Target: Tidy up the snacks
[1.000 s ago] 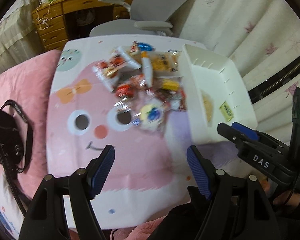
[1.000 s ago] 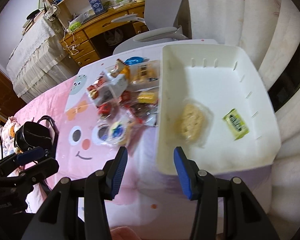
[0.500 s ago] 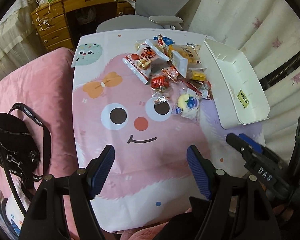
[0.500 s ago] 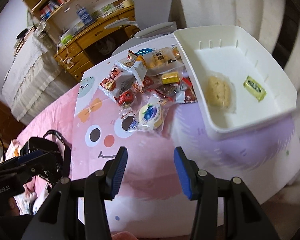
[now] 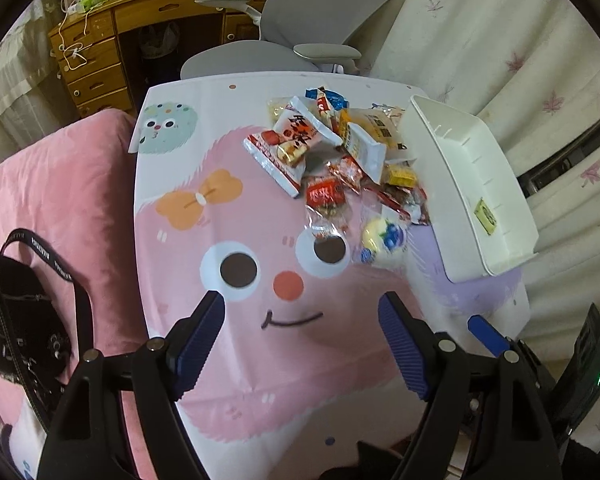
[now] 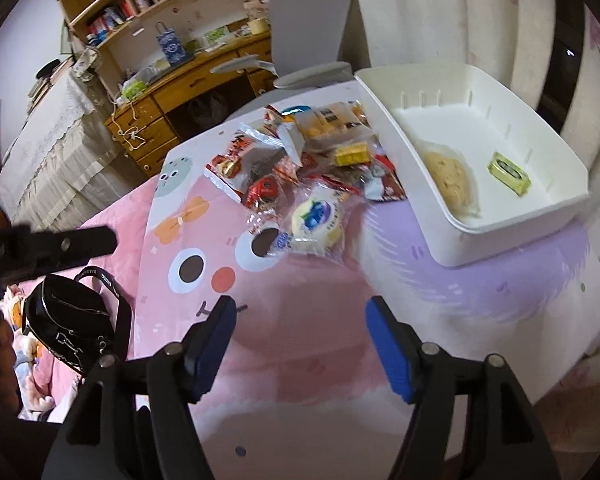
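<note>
A pile of wrapped snacks (image 5: 332, 160) lies at the far right of the cartoon-face tablecloth (image 5: 240, 340); in the right wrist view the pile (image 6: 300, 168) sits left of the white bin (image 6: 500, 220). The bin (image 5: 472, 200) holds a round cookie (image 6: 448, 176) and a small yellow packet (image 6: 509, 172). A round blue-and-yellow pastry (image 6: 314, 220) lies nearest me. My left gripper (image 5: 300, 328) is open and empty above the near table. My right gripper (image 6: 298, 332) is open and empty, back from the pile.
A pink bed with a black bag (image 5: 16, 320) lies left of the table. A grey office chair (image 5: 300, 40) and a wooden desk (image 5: 140, 24) stand behind it. Curtains (image 5: 500, 60) hang to the right.
Both grippers have pulled back from the bin and snacks toward the near table edge. The right gripper has swung left, off the bin. Both jaws stay open.
</note>
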Demonstrator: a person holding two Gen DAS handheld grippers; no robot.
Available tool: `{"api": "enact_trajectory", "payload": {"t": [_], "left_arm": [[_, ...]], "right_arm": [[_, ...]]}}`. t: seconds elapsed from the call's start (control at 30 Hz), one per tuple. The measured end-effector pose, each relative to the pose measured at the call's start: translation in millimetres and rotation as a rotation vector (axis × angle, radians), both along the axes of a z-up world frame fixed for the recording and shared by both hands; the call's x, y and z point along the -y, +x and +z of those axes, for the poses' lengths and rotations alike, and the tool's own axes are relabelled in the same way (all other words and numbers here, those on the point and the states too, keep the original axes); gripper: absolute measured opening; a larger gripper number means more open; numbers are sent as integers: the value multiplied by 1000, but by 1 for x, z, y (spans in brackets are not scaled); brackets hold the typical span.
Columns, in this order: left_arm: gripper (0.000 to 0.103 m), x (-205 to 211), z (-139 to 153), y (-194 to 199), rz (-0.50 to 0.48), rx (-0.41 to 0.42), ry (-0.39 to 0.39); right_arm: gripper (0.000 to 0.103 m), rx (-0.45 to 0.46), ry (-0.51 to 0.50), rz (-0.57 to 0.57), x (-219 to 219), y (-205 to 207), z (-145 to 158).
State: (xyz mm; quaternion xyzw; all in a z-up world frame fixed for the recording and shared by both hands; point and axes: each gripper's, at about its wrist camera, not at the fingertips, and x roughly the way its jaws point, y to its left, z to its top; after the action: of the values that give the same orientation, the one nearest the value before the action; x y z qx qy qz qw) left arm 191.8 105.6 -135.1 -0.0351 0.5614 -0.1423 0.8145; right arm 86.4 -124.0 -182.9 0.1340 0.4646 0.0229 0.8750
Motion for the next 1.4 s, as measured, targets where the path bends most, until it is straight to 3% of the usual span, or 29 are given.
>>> {"api": "enact_trajectory", "payload": {"t": [0.37, 0.7, 1.0, 1.4], "left_arm": [[79, 32, -42, 65, -31, -86, 12], [79, 61, -103, 125, -27, -173, 14], [78, 76, -135, 143, -35, -204, 5], [77, 92, -148, 153, -50, -185, 6]], "right_arm": [[70, 70, -98, 82, -16, 52, -39], [74, 1, -127, 84, -8, 88, -78], [77, -10, -108, 118, -12, 102, -95], [78, 9, -136, 163, -19, 110, -98]]}}
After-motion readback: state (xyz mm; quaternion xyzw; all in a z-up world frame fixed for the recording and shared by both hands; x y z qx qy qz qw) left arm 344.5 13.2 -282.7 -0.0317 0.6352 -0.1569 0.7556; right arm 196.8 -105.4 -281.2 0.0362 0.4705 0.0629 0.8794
